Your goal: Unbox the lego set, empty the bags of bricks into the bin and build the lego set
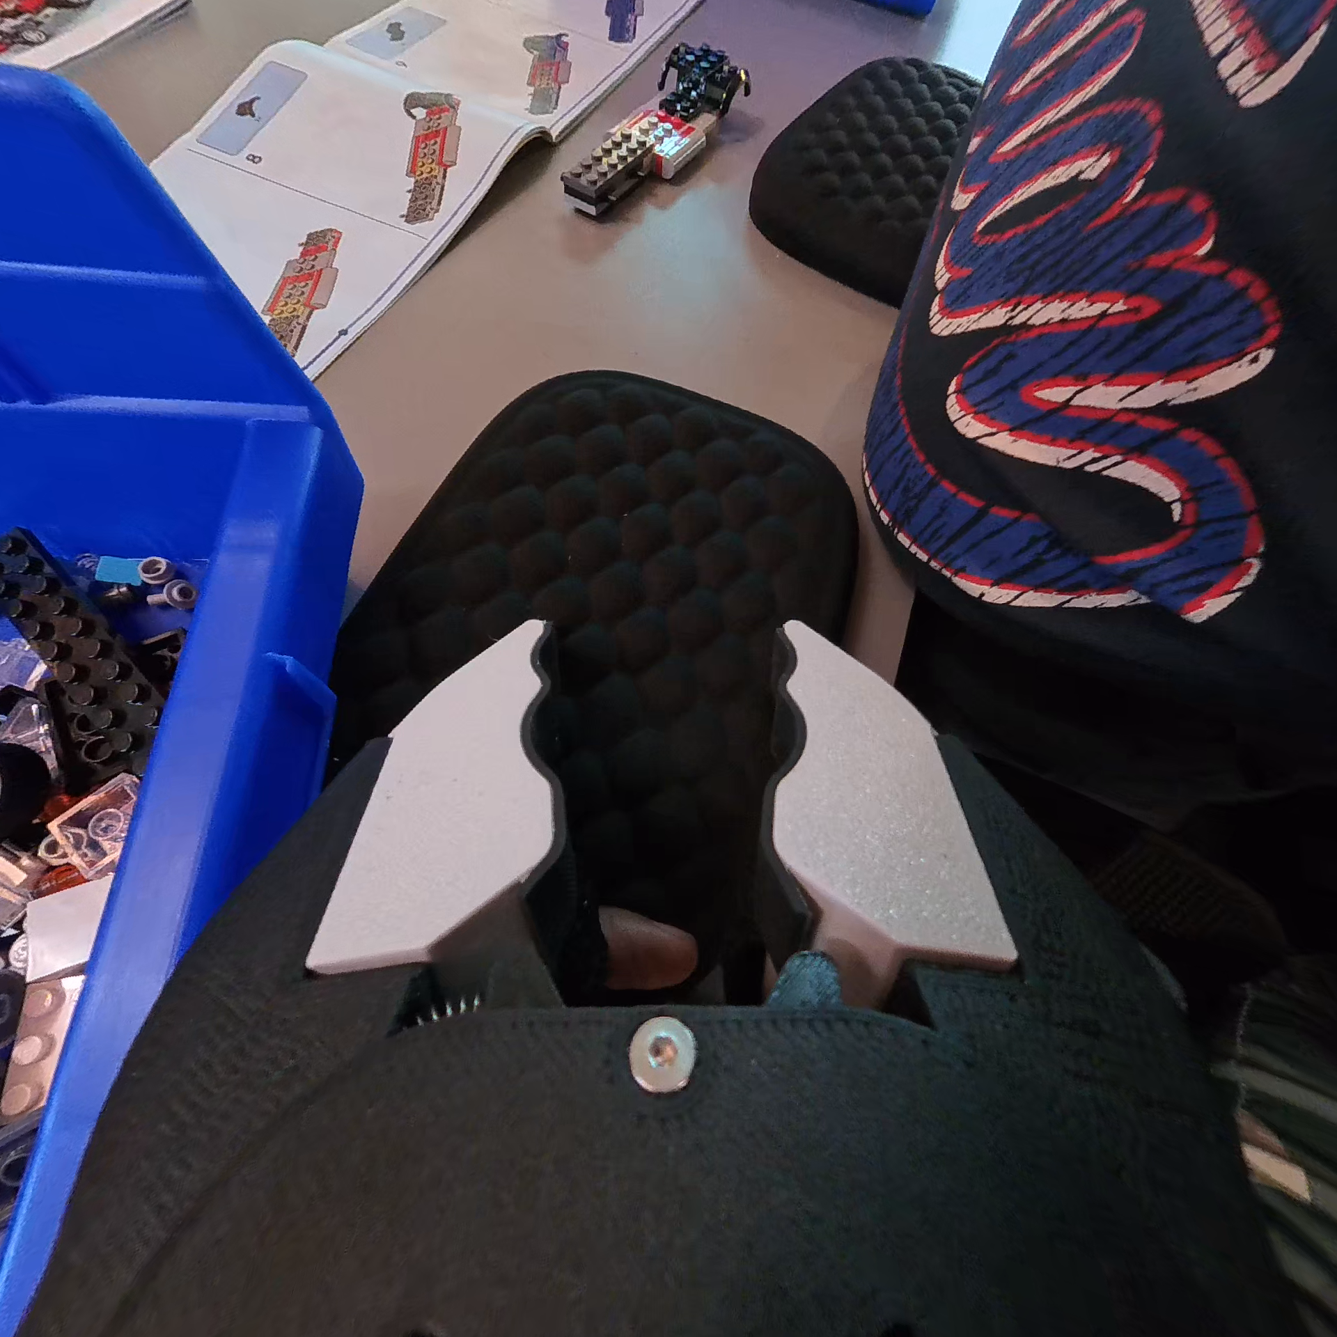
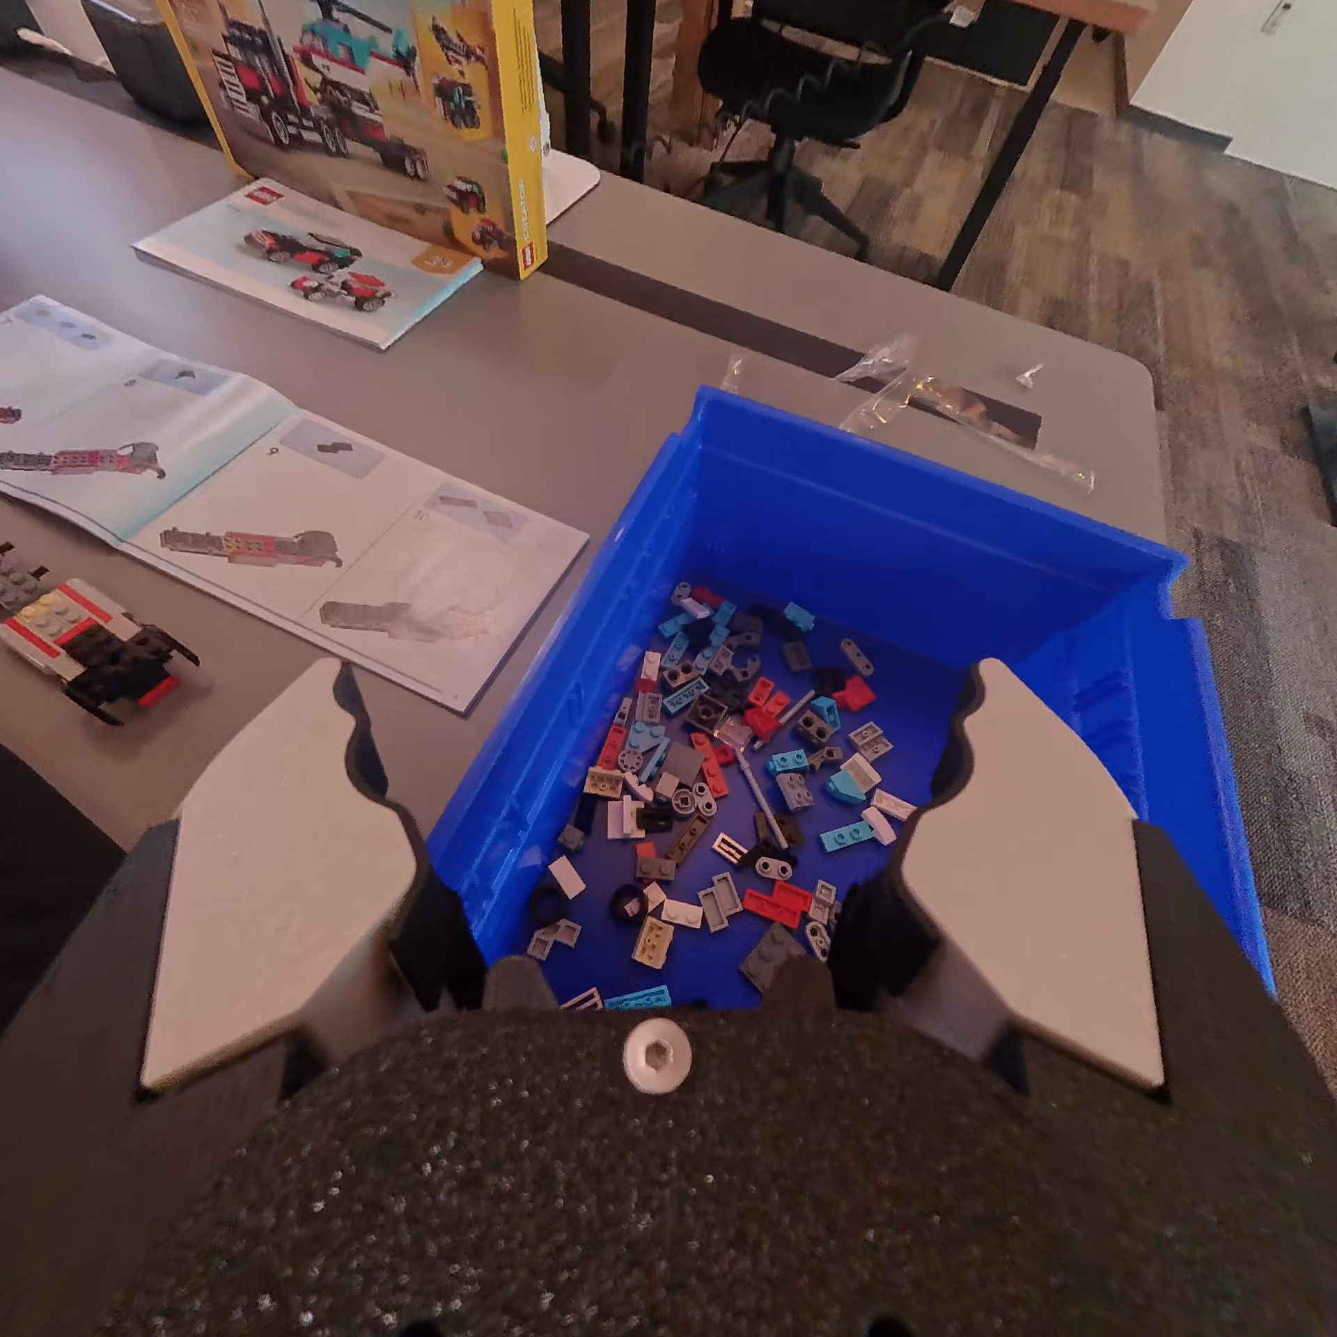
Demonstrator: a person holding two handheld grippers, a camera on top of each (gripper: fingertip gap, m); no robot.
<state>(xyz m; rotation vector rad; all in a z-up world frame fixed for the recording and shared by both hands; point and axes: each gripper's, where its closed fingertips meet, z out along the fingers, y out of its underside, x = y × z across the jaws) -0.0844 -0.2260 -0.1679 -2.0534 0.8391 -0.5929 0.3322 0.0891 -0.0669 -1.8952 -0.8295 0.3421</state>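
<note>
- The right tool (image 2: pixel 655 752) hovered above the blue bin (image 2: pixel 904 506), its jaws spread wide with nothing between them, looking straight down on the loose bricks (image 2: pixel 731 781) scattered over the bin floor
- The left tool (image 1: pixel 662 731) was parted about halfway and gripped nothing; it hung over a black padded rest (image 1: pixel 651 492) on the bench (image 1: pixel 651 289), just beside the bin wall
- The part-built model (image 2: pixel 94 644), a grey, white, red and black strip, lay on the bench left of the bin, near the open instruction booklet (image 2: pixel 289 506); the lego box (image 2: pixel 376 108) stood upright farther back, with a second booklet (image 2: pixel 311 260) in front of it and empty clear bags (image 2: pixel 962 419) behind the bin
- The step in hand looked like picking the next brick for the model
- To do it well, I would have matched the wanted piece against the open page first, then chosen a copy lying clear of its neighbours rather than one buried in the middle of the heap
- The jaws would have needed narrowing before the descent, so that only one small piece was caught
- Thin plates lying flat would likely have slipped; gripping across the short edges seemed safest
- The left tool was well placed to steady the model for pressing on
</note>
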